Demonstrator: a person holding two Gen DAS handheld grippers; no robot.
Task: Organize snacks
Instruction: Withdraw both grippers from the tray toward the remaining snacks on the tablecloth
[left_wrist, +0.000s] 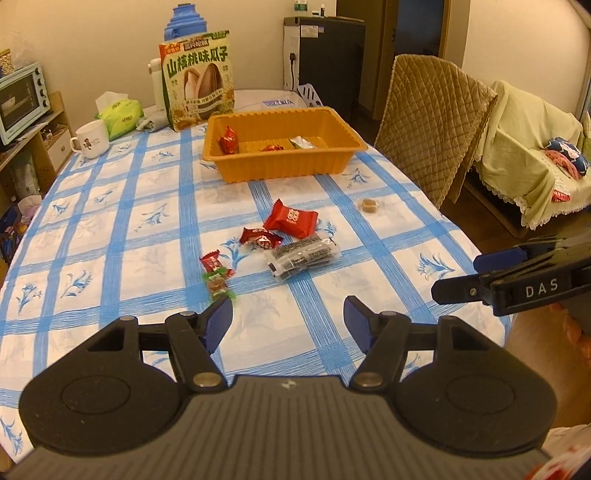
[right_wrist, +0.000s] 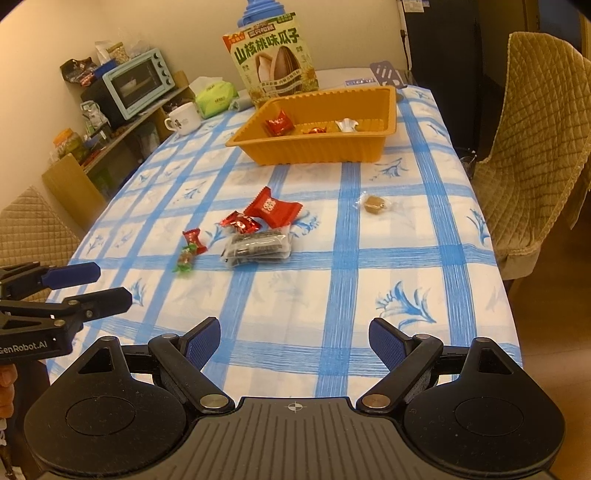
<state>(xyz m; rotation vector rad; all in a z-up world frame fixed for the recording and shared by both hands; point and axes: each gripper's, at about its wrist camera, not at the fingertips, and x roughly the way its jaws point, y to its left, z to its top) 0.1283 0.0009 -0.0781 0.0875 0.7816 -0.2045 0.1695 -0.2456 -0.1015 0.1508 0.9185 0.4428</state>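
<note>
Left gripper (left_wrist: 288, 317): jaws parted to a moderate gap, nothing between them, poised over the checked tablecloth (left_wrist: 110, 229) near its front edge; just ahead of its left fingertip lies a green-ended candy (left_wrist: 220, 286), touching a small red candy (left_wrist: 211, 261). Farther ahead, in a loose cluster: dark red wrapper (left_wrist: 259, 237), large red packet (left_wrist: 290, 219), clear pack of dark bars (left_wrist: 303, 257). Right gripper (right_wrist: 294, 338): jaws spread wide, empty, over bare cloth; the same cluster sits ahead and to its left, well apart from the fingertips. Lone brown sweet (right_wrist: 373, 204) in clear wrap, apart from the cluster, toward the right-hand table edge. Orange tray (right_wrist: 314, 149) at the far middle of the table, holding a red packet (right_wrist: 279, 123), a small orange-red sweet (right_wrist: 314, 129) and a pale wrapper (right_wrist: 347, 124). Behind the tray: upright sunflower-seed bag (right_wrist: 275, 61); to its left a mug (right_wrist: 183, 119) and tissue pack (right_wrist: 216, 94). Open cloth lies between both grippers and the snacks. Quilted chair (right_wrist: 535, 147) stands close against the right edge. Both grippers angled downward toward the tabletop, side by side, each showing in the other's view
</note>
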